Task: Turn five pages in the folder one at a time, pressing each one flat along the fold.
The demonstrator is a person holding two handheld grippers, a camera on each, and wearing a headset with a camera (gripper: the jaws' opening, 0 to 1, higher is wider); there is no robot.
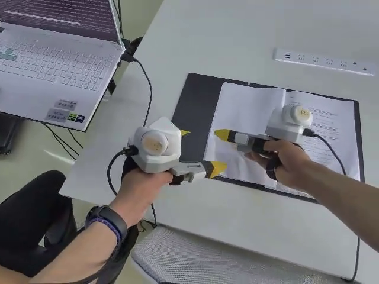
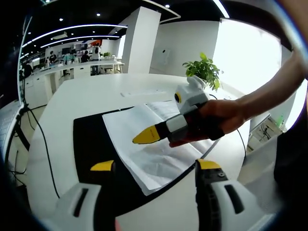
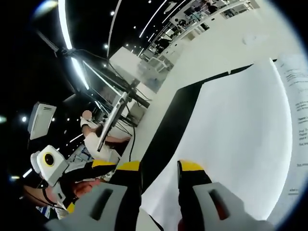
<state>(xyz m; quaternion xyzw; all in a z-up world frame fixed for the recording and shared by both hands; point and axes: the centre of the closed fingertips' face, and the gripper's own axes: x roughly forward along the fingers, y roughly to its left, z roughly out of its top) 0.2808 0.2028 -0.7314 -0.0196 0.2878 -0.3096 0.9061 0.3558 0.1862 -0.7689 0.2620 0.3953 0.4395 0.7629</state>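
A black folder [image 1: 192, 112] lies open on the white table, with a blank white page [image 1: 246, 112] on its left half and a printed page [image 1: 331, 130] on the right. My right gripper [image 1: 222, 135] points left over the blank page, near that page's left edge. In the right gripper view its jaws [image 3: 160, 166] are narrowly open, with the page edge [image 3: 231, 125] and black cover [image 3: 168, 125] showing in the gap. My left gripper [image 1: 200, 151] hovers wide open at the folder's near left corner, holding nothing. The left gripper view shows its jaws [image 2: 155, 165] facing the right gripper [image 2: 144, 137].
An open laptop [image 1: 53, 53] sits at the far left, with cables [image 1: 145, 83] trailing over the table edge. A white power strip [image 1: 323, 61] lies at the back right. A chair seat [image 1: 195, 260] is below the near edge. A potted plant [image 2: 204, 70] stands beyond the folder.
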